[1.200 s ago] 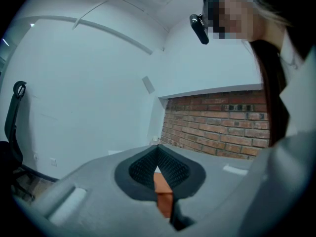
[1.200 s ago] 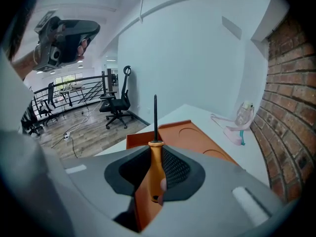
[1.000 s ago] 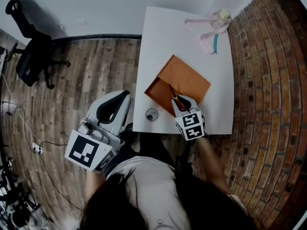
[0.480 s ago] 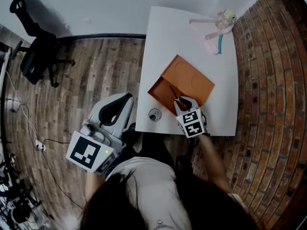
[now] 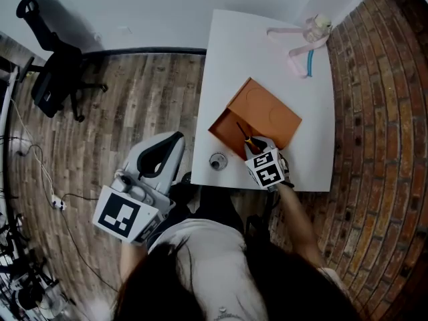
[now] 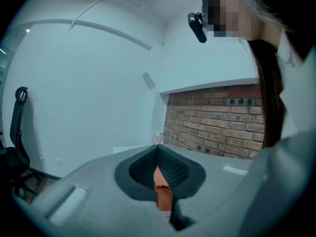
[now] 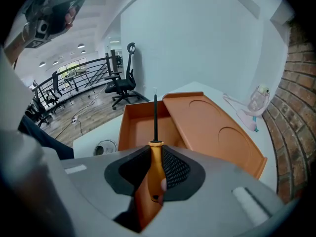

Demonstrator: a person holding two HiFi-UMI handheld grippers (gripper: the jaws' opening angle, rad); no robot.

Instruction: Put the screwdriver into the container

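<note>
Screwdriver (image 7: 155,164), handle clamped in right tongs (image 7: 156,149), shaft above open orange container (image 5: 271,116) on counter (image 5: 254,52), release outstanding; left tongs (image 5: 178,139) closed, empty, well apart from container.

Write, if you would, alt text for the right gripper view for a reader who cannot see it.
The right gripper is shut on the orange handle of a screwdriver, whose black shaft points over the open orange container on a white table.
</note>
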